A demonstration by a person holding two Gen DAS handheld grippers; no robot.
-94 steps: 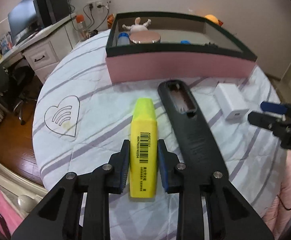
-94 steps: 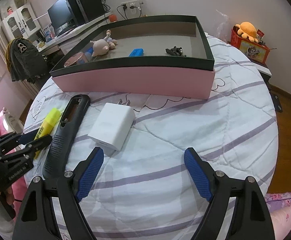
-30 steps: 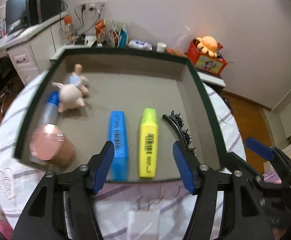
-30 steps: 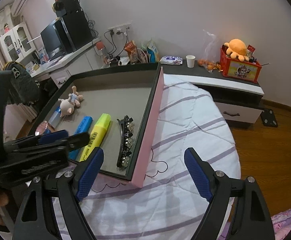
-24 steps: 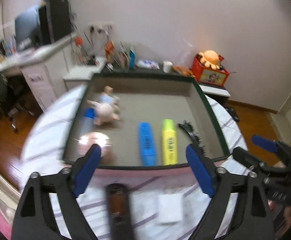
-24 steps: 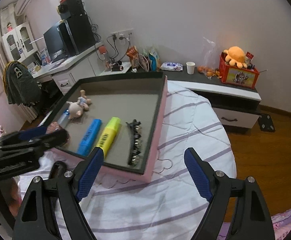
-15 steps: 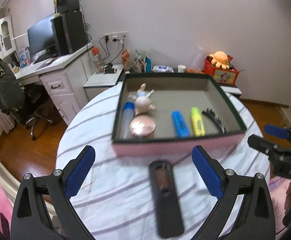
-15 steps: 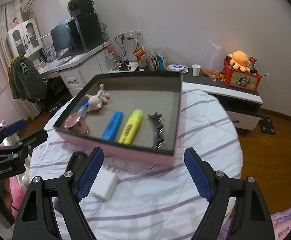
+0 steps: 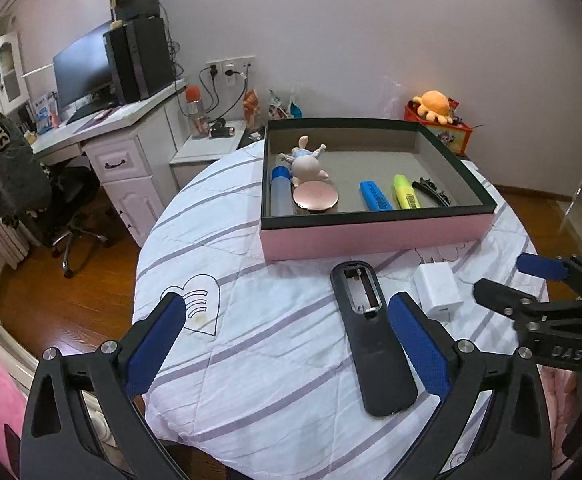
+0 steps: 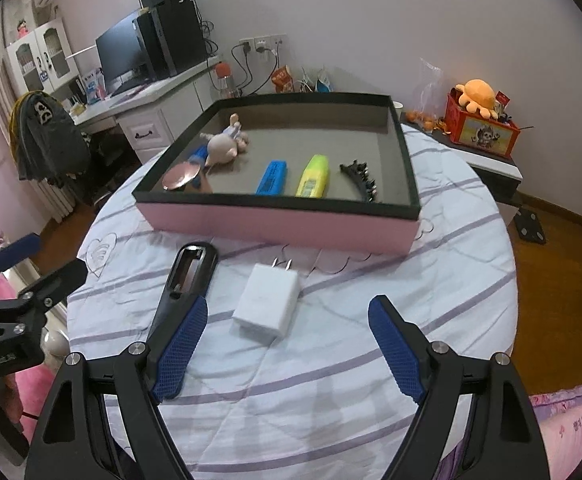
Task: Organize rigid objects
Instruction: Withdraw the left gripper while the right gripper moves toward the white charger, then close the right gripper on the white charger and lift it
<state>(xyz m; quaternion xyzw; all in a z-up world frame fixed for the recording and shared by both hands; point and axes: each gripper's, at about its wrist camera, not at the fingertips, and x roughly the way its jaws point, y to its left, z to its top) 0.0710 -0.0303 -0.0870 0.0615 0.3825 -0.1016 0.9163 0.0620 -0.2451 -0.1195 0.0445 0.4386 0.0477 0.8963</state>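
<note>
The pink box (image 9: 371,236) holds a yellow highlighter (image 9: 406,196), a blue highlighter (image 9: 375,201), a black hair clip (image 9: 431,192), a doll (image 9: 305,164) and a round compact (image 9: 315,198). In front of it on the cloth lie a black remote (image 9: 371,340) with its battery bay uncovered and a white charger (image 10: 267,306). My left gripper (image 9: 285,300) hangs above the table's near side, its jaws opening wide and gripping nothing; the remote lies below its right finger. My right gripper (image 10: 287,304) stands open above the charger, apart from it.
The round table (image 10: 451,280) has a striped white cloth and drops off to wooden floor all round. A desk (image 9: 103,128) with a monitor and a chair (image 9: 15,168) stands at the left. A low cabinet (image 10: 491,168) with an orange plush is at the back right.
The yellow highlighter, gripped on the cloth three seconds ago, now lies in the box. Both grippers have drawn back from the box; the left one's jaws have spread wide.
</note>
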